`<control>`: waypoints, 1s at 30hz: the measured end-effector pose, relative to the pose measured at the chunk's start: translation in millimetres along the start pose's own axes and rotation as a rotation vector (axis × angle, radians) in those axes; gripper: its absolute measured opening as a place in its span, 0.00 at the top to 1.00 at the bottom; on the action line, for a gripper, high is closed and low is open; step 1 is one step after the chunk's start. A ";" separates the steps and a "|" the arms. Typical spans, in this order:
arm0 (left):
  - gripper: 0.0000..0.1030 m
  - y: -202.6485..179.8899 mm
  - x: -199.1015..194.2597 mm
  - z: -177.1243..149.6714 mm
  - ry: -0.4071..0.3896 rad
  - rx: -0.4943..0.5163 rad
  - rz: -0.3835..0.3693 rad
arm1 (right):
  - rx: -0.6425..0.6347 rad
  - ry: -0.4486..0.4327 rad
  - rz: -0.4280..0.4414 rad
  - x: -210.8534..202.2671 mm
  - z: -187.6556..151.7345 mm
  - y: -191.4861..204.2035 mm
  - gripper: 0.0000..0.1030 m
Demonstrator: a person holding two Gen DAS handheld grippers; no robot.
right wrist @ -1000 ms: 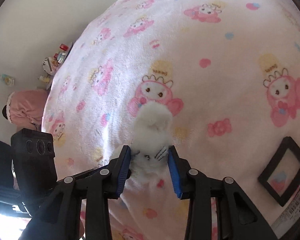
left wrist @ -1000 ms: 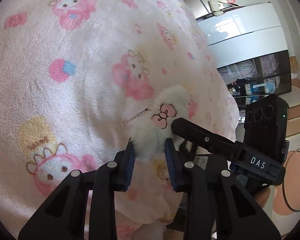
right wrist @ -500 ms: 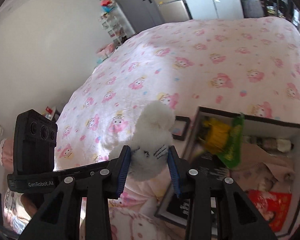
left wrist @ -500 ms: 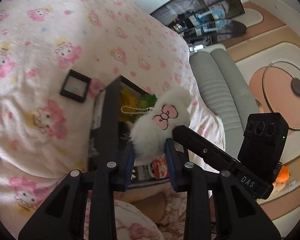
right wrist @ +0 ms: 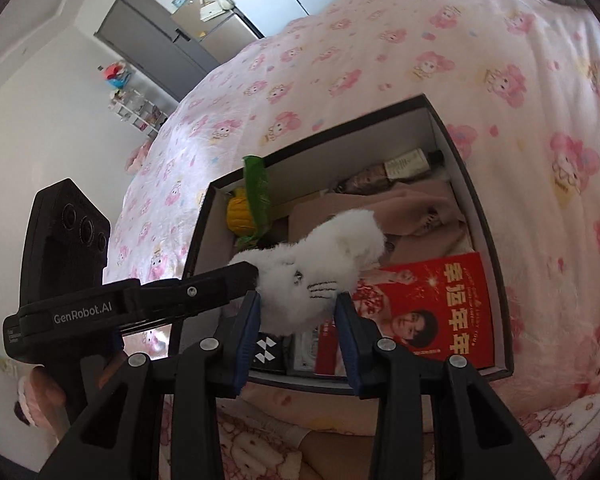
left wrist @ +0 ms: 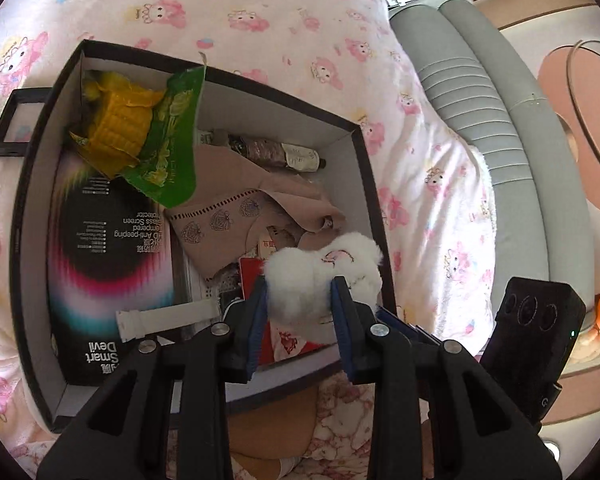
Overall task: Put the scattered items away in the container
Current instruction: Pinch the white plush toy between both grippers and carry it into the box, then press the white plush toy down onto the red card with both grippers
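So we've got the white fluffy plush [left wrist: 320,280] pinched from both ends: the left gripper [left wrist: 300,312] has its blue pads squeezed into one fuzzy lump, and the right gripper [right wrist: 298,316] is clamped on the end with the stitched whiskers. It hangs just over the lower right part of the black box [left wrist: 364,168], above the red booklet [right wrist: 440,308], and we can't tell if it's touching anything underneath.

Biggest worry for us is the two-handed hold. If one side lets go before the other, the plush swings off the remaining pads and could flop over the near wall of the box, since it's sitting right by that corner in the left wrist view.

Also, fur is squishy, so the pads may be gripping mostly fluff. That could slip early or cling after opening.

The box is already busy: the yellow-green snack bag [left wrist: 140,128] upper left, the beige cloth [left wrist: 252,216] in the middle, the bottle [left wrist: 276,152] along the far wall. Dropping on that uneven pile, the plush could roll toward the rim.

The black frame [left wrist: 12,120] is outside the box at the left edge, on the pink blanket [left wrist: 260,12].
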State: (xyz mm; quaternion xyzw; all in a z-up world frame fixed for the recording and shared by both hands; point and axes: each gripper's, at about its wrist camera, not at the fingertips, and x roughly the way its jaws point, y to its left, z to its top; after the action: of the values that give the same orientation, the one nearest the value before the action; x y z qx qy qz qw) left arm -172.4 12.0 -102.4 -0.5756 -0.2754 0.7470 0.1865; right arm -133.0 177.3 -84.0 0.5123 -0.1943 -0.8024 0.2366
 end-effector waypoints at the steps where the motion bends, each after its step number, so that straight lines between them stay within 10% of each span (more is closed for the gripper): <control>1: 0.71 -3.4 7.5 3.6 0.010 0.000 0.022 | 0.019 0.010 0.001 4.5 0.4 -7.6 0.68; 30: 0.71 23.3 28.6 2.4 0.005 -0.033 0.104 | -0.034 0.043 -0.194 15.7 1.9 -29.4 0.68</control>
State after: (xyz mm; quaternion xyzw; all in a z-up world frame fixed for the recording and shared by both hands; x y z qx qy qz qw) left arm -181.5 10.5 -138.2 -0.5942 -0.2569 0.7495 0.1385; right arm -145.7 192.2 -111.0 0.5416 -0.1249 -0.8136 0.1707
